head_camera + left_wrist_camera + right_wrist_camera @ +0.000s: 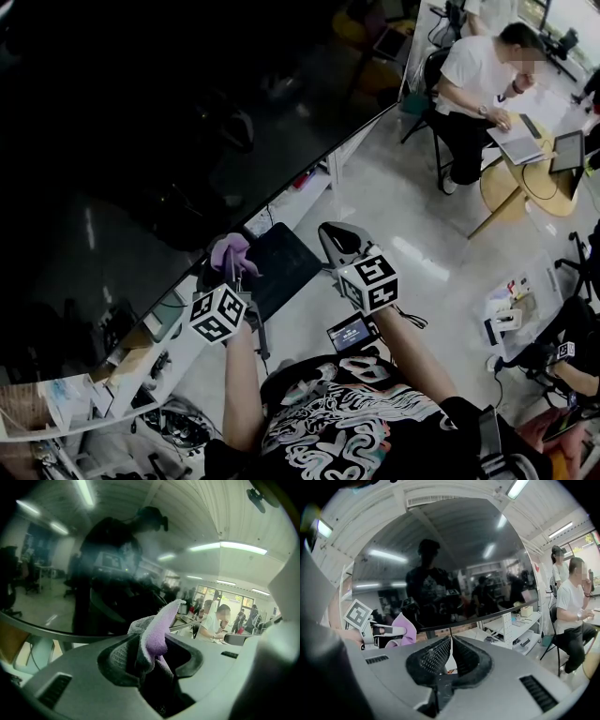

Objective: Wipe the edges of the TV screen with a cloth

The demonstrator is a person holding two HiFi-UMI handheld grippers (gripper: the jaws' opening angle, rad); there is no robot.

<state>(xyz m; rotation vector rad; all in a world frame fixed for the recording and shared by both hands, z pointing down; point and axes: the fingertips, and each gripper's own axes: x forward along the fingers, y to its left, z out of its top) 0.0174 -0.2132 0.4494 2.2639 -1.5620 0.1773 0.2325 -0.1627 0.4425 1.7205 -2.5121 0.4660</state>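
Observation:
A large dark TV screen [141, 122] fills the upper left of the head view; its lower edge [309, 169] slants up to the right. My left gripper [232, 261] is shut on a purple and grey cloth [231, 251], held just below that lower edge. In the left gripper view the cloth [157, 632] sticks up between the jaws in front of the screen [70, 573]. My right gripper [337, 242] hangs to the right of the left one, shut and holding nothing. In the right gripper view its jaws [450, 641] meet at the tips, facing the screen [440, 573], with the cloth [404, 629] at left.
A white shelf unit [281, 211] with small items stands under the screen. A dark chair [281, 267] sits below the grippers. At the upper right a seated person in a white shirt [478, 80] works at a round wooden table [530, 178]. Items lie on the floor [511, 305] at right.

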